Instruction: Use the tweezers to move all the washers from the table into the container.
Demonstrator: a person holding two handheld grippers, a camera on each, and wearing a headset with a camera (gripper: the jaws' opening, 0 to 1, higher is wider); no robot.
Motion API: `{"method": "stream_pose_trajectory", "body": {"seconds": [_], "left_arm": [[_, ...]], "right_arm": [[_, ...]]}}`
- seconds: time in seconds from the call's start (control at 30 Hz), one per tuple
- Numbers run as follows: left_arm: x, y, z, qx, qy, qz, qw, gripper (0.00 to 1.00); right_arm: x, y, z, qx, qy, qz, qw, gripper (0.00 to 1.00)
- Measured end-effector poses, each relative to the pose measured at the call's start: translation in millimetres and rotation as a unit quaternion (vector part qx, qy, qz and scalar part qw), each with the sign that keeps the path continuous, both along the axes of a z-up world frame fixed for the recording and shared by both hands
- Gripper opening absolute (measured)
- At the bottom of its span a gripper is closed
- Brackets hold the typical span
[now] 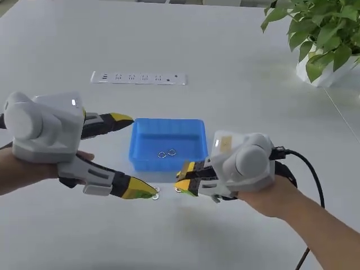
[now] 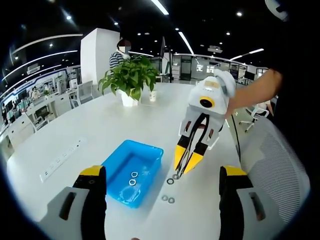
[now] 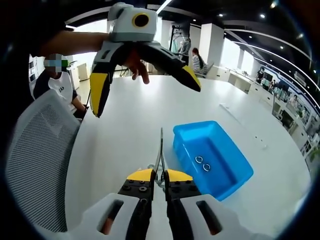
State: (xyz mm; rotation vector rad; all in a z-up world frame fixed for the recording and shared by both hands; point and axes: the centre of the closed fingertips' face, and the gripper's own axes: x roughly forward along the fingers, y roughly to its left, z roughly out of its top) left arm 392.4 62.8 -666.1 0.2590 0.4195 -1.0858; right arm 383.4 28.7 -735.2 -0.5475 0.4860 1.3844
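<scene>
The right gripper (image 3: 154,176) is clamped on the tweezers (image 3: 160,150), their tips angled down toward the loose washers (image 2: 168,199) just in front of the blue container (image 1: 151,163), likely lining up a pinch. The left gripper (image 3: 146,99) hangs spread wide and empty at the container's side, apparently kept clear. Inside the container lie two washers (image 1: 167,153), thin silver rings close together.

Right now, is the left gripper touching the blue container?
Apart. The right gripper view shows the open left gripper held above the table, with bare tabletop between its tips and the container.
</scene>
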Motion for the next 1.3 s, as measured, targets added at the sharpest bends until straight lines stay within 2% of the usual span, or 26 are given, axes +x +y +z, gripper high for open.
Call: {"method": "stream_pose_trajectory", "body": {"seconds": [0.23,0.47,0.83,1.07,1.3], "left_arm": [[-0.7,4.2,-0.2,0.003,0.000,0.002,1.0000,0.99],[-0.2,7.7,0.1,0.005,-0.002,0.006,1.0000,0.99],[-1.3,14.1,0.5,0.007,-0.002,0.015,0.9999,0.99],[-3.9,20.6,-0.8,0.007,-0.001,0.022,0.9997,0.99],[-4.4,25.4,-1.9,0.006,0.002,0.029,0.9996,0.99]], "right_arm": [[4.7,1.8,17.3,0.004,-0.002,0.003,1.0000,0.09],[16.7,4.7,34.3,0.015,-0.005,0.001,0.9999,0.09],[35.8,7.4,48.7,0.015,-0.010,0.009,0.9998,0.09],[56.1,9.3,49.5,0.006,-0.020,0.014,0.9997,0.09],[69.9,10.9,33.3,-0.016,-0.025,0.027,0.9992,0.09]]}}
